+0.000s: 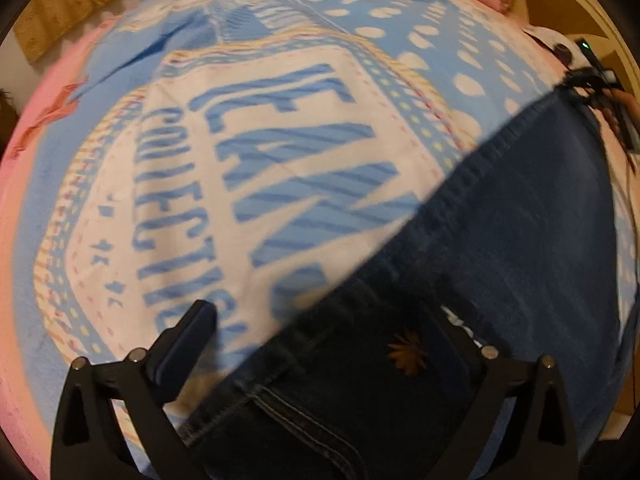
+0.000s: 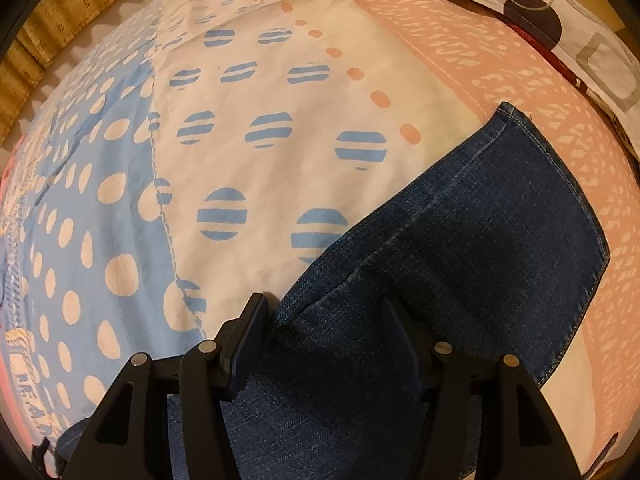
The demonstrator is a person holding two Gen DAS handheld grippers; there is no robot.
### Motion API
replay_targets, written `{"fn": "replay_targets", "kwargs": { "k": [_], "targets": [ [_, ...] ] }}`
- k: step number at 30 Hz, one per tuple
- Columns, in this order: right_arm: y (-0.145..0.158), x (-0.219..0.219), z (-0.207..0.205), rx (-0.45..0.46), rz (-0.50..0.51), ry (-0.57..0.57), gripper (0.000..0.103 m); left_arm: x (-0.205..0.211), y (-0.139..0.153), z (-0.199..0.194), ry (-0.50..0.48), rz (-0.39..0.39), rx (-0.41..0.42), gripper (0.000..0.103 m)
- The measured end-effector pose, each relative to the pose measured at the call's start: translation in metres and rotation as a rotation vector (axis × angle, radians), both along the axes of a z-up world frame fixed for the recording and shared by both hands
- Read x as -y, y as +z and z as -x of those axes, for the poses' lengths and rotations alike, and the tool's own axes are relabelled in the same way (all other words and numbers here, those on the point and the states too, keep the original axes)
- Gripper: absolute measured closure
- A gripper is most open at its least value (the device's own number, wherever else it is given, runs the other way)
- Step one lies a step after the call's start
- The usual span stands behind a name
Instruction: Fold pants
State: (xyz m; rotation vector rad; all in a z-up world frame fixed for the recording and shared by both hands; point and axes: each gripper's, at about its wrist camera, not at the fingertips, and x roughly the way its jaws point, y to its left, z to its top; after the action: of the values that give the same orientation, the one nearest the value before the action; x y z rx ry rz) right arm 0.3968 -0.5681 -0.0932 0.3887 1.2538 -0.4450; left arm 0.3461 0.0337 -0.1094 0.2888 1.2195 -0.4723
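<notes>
Denim pants (image 2: 460, 240) lie on the bedspread (image 2: 280, 100) — left gripper (image 1: 324, 320) and right gripper (image 2: 324, 312) gape wide, empty.

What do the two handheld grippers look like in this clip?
Both are matte black plastic. The left gripper and right gripper each have two flat, paddle-like fingers on triangular cut-out brackets, with round silver pins at the pivots. No cables, markings, sleeves or hands show.

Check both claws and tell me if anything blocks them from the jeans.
Nothing visible does. The left claw is open over the dark jeans near the embroidered pocket; the right claw is open astride a jeans leg on the bedspread.
</notes>
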Motion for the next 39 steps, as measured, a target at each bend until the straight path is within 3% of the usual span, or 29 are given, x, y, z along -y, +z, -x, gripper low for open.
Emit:
{"fn": "replay_targets", "kwargs": {
  "k": [4,7,9,11,12,15,24,29,39],
  "targets": [
    [0.001,-0.005,0.000,0.002,0.010,0.012,0.055,-0.001,0.003,0.005,0.003,-0.008,-0.037,0.002],
    [0.004,-0.001,0.006,0.028,-0.021,0.012,0.074,-0.005,0.011,0.022,-0.020,-0.022,-0.053,0.016],
    [0.007,0.005,0.011,0.048,-0.042,0.018,0.085,-0.008,0.021,0.042,-0.047,-0.028,-0.038,0.048],
    [0.009,0.009,0.015,0.071,-0.055,0.019,0.091,-0.002,0.028,0.057,-0.066,-0.067,-0.010,0.068],
    [0.011,0.011,0.017,0.081,-0.058,0.022,0.092,0.001,0.029,0.064,-0.080,-0.094,0.000,0.076],
    [0.016,0.012,0.023,0.100,-0.068,0.028,0.096,0.004,0.037,0.080,-0.085,-0.119,0.039,0.085],
    [0.038,0.015,0.046,0.151,-0.095,0.047,0.099,-0.002,0.070,0.120,-0.073,-0.093,0.159,0.089],
    [0.061,0.016,0.067,0.213,-0.116,0.051,0.099,-0.009,0.078,0.112,-0.079,-0.083,0.203,0.090],
    [0.108,0.029,0.148,0.352,-0.156,0.050,0.099,-0.007,0.116,0.173,-0.087,-0.058,0.289,0.090]
  ]
}}
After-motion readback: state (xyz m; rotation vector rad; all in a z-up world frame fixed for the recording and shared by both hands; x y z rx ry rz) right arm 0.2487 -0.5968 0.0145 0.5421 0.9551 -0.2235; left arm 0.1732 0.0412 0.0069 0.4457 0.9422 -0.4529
